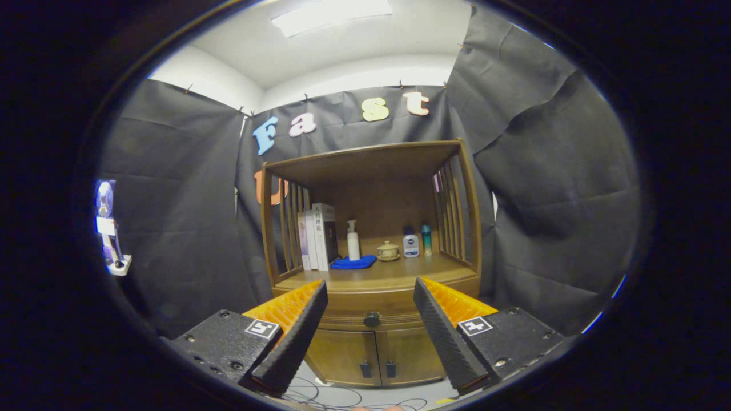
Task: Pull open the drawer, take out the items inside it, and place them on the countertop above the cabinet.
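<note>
Ahead of the spread, empty jaws (370, 285), the drawer (371, 319) is closed, its knob (372, 319) between them.

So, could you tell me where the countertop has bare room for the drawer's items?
The front strip of the countertop is bare. Further back it is crowded: books, pump bottle on a blue cloth, cup, two bottles. The gripper is open.
</note>
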A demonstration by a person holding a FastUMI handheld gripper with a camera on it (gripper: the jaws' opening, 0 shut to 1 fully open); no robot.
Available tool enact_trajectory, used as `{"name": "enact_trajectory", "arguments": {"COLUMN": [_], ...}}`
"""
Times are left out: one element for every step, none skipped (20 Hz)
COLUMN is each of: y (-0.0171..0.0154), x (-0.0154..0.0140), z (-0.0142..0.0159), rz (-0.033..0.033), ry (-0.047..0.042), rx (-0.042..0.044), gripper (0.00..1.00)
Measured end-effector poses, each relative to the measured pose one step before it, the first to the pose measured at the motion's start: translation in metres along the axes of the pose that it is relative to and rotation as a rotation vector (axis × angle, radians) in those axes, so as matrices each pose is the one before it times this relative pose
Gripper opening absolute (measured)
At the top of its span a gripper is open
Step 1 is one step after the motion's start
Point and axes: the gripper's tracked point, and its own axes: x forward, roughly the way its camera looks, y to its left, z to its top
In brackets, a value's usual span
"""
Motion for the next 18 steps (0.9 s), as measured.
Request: {"name": "enact_trajectory", "arguments": {"y": [0.00404, 0.00347, 0.00335, 0.00165, 0.00174, 0.00131, 0.00041, 0.00021, -0.00092, -0.00134, -0.001, -0.00131, -0.00161, -0.00109, -0.00201, -0.00062, -0.00035, -0.00219], "x": [0.00403, 0.00468, 0.00506, 0.00635, 0.00646, 0.00748, 0.00774, 0.00882, 0.00757, 0.00893, 0.00777, 0.00818, 0.00863, 0.00909, 0.00881, 0.00966, 0.0068, 0.00751], "z": [-0.00573, -0.00585, -0.00517, -0.00593, -0.00575, -0.00737, -0.00618, -0.00681, -0.00707, -0.00863, -0.00838, -0.00905, -0.00853, -0.00954, -0.00864, -0.00913, -0.0071, -0.00848], "rz": [0.00387, 0.00852, 0.00338, 0.00362, 0.00287, 0.00075, -0.00125, -0.00107, -0.00502, -0.00315, -0.00459, -0.00195, -0.0026, -0.00295, -0.00395, -0.00221, -0.00197, -0.00207], "ry": [0.009, 0.01109, 0.00633, 0.00715, 0.00653, 0.01151, 0.00925, 0.00947, 0.01225, 0.01001, 0.01615, 0.01496, 0.01727, 0.01625, 0.0189, 0.01841, 0.01539, 0.01393], "rx": [-0.00199, -0.00599, -0.0044, -0.00539, -0.00434, -0.00662, -0.00499, -0.00508, -0.00243, -0.00042, -0.00115, 0.00015, -0.00006, 0.00096, 0.00209, 0.00228, 0.0011, -0.00047], "gripper": [0.99, 0.99, 0.99, 0.99, 0.99, 0.99, 0.99, 0.99, 0.99, 0.99, 0.99, 0.99, 0.99, 0.99, 0.99, 0.99, 0.99, 0.99]}}
